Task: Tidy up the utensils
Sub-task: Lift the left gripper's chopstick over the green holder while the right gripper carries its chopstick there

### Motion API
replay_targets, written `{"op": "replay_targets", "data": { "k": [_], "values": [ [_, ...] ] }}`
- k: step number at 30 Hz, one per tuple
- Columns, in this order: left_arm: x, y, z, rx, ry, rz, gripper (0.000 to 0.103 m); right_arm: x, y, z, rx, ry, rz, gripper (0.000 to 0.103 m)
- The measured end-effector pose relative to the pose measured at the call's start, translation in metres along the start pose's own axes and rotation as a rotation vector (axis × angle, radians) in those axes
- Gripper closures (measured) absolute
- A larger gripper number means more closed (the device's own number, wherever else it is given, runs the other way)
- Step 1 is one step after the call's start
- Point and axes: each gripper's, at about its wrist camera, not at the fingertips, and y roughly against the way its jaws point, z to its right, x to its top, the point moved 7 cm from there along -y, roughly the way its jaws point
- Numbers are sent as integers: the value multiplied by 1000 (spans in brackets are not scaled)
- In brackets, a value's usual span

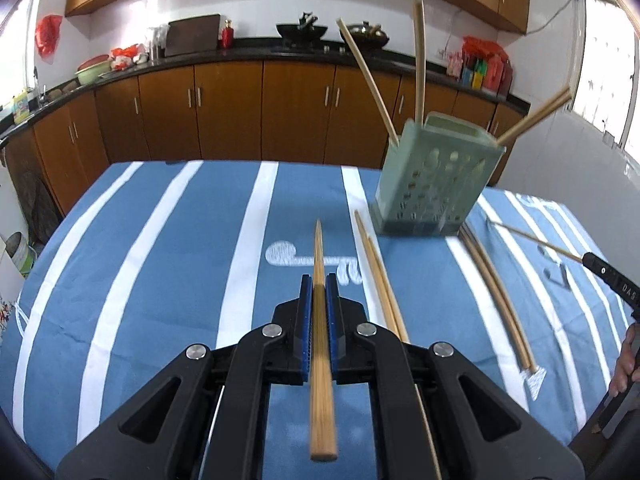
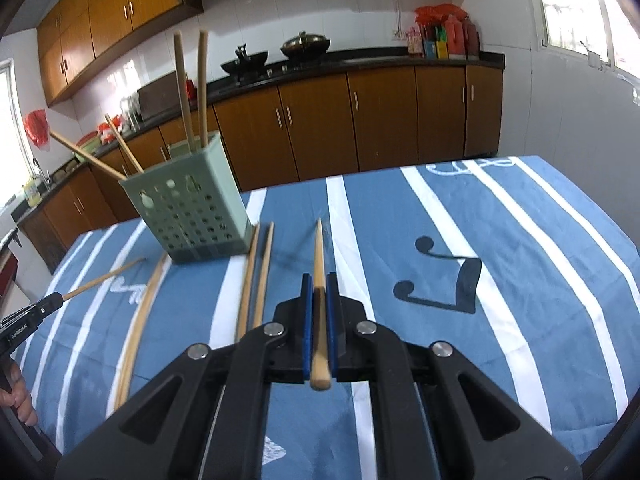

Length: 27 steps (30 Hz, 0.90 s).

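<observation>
Chopsticks fill both tools: the left gripper (image 1: 319, 294) clenches one chopstick (image 1: 320, 320), its tip toward 12 o'clock above the striped cloth (image 1: 160, 260); the right gripper (image 2: 319, 294) clamps another (image 2: 319, 280). The green holder (image 1: 436, 184) stands at 1 o'clock with several upright inside. Loose pairs (image 1: 380, 280) lie on the cloth beside it.
</observation>
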Motion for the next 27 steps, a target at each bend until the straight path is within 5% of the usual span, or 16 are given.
{"op": "replay_targets", "data": {
  "k": [27],
  "values": [
    [57,51,8,-38,-13,175,96,72,68,-25,73,28,239,95]
  ]
}}
